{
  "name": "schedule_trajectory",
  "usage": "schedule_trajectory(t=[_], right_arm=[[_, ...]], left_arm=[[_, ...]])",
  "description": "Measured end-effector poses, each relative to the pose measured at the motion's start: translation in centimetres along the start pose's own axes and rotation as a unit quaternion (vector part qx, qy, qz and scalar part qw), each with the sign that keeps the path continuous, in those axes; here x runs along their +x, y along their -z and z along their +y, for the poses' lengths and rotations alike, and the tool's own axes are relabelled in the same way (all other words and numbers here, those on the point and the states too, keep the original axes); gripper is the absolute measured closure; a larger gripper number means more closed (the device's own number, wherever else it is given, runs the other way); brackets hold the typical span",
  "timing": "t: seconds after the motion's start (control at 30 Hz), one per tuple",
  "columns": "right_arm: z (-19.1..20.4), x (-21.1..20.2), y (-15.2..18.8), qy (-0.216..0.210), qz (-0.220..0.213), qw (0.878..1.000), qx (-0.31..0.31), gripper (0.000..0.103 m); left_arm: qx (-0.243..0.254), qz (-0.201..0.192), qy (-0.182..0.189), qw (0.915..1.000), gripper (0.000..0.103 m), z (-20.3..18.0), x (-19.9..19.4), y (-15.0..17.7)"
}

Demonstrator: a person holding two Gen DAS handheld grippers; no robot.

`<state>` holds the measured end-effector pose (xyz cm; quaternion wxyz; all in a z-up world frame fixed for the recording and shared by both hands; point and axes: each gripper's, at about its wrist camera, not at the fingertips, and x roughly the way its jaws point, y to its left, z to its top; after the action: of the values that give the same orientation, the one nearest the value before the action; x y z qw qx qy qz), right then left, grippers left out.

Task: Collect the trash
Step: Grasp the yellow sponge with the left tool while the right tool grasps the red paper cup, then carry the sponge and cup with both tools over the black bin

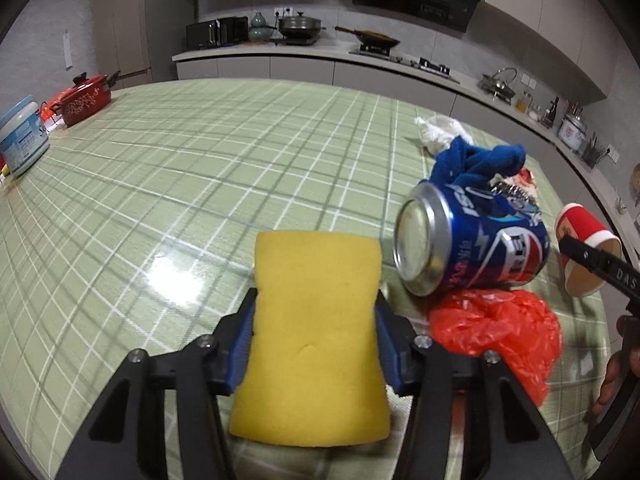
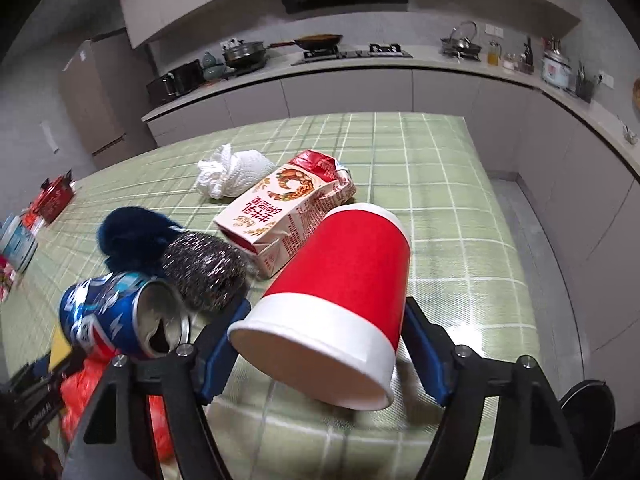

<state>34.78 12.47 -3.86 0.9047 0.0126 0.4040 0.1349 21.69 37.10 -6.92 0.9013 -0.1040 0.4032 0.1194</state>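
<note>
In the left wrist view, the left tool (image 1: 316, 330) was clamped on a yellow sponge (image 1: 316, 336) over the counter (image 1: 200, 168); a can (image 1: 472, 250) lay just right.

In the right wrist view, the right tool (image 2: 324, 344) gripped a red cup (image 2: 332, 304) lying sideways, a carton (image 2: 288, 212) beyond it.

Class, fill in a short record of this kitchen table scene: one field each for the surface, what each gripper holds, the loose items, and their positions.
surface: table with green checked cloth
left gripper: shut on yellow sponge
right gripper: shut on red paper cup, which lies on its side
loose items: blue can on its side, orange plastic bag, steel scourer, blue cloth, milk carton, white paper wad
far left edge: red pot, white tub
</note>
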Motion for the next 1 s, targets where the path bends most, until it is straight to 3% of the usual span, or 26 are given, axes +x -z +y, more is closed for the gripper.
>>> schedule_trajectory(t=[0.57,1.0], right_arm=[[-1.6,-5.8,1.5,-0.014,-0.025,0.999,-0.023,0.029],[-8.0,-12.6,3.6,0.002,-0.047,0.999,-0.006,0.029]], left_arm=[[-0.008,-0.033,0.0,0.9994,0.05,-3.2,-4.2,0.4],[0.024,-0.047,0.033,0.998,0.05,-11.4,-7.8,2.2]])
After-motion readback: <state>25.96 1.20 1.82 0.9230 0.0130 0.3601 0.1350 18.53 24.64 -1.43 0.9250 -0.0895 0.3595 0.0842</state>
